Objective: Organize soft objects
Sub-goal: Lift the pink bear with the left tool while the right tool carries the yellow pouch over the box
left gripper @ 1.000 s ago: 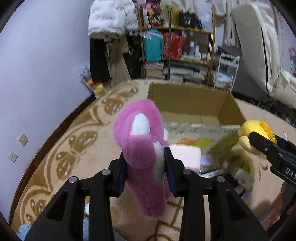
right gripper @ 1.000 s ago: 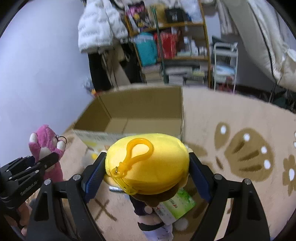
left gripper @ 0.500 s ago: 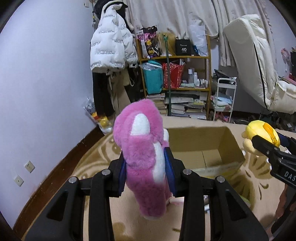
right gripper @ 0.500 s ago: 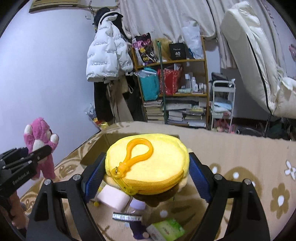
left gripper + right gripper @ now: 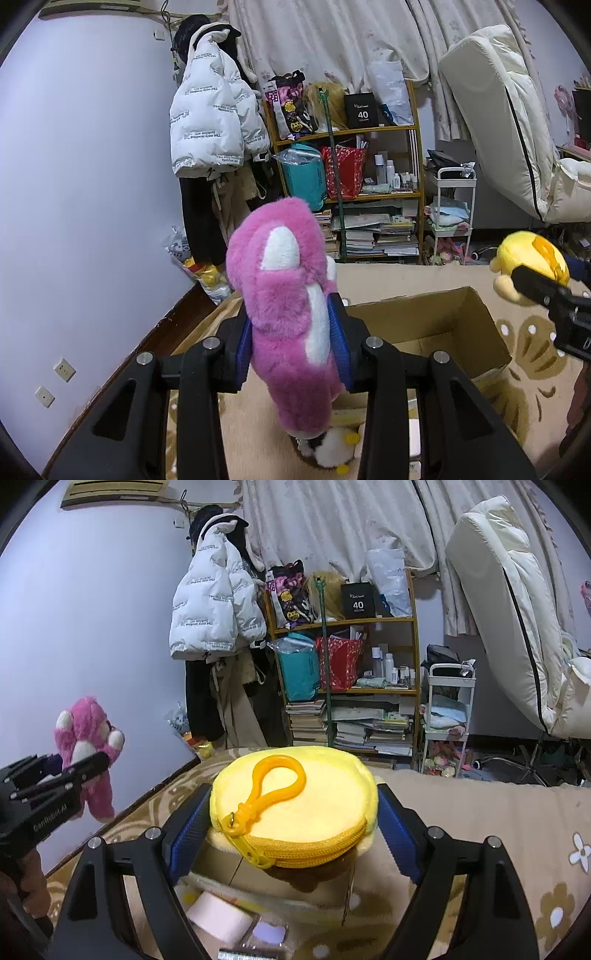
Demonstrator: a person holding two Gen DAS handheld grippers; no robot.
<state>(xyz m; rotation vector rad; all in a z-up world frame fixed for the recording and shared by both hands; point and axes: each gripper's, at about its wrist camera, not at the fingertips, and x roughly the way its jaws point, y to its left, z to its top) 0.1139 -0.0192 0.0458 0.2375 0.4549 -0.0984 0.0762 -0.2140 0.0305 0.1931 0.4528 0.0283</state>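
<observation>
My left gripper point(image 5: 291, 332) is shut on a pink plush bear point(image 5: 284, 295) and holds it up in the air; the bear also shows at the left of the right wrist view point(image 5: 86, 749). My right gripper point(image 5: 293, 823) is shut on a yellow plush pouch point(image 5: 295, 805) with an orange clip and a zipper; the pouch also shows at the right of the left wrist view point(image 5: 532, 262). An open cardboard box point(image 5: 443, 332) stands on the rug below and ahead of both grippers.
A small white and yellow plush point(image 5: 332, 454) lies on the patterned rug point(image 5: 532, 369) under the bear. A pink block point(image 5: 218, 915) and small packets lie near the box. A cluttered shelf point(image 5: 351, 184), hanging coat point(image 5: 210, 125) and white cart point(image 5: 450, 218) stand behind.
Both grippers have risen and tilted upward with their toys held. The box and rug have dropped lower in view, and the shelf and wall now fill the frames.
</observation>
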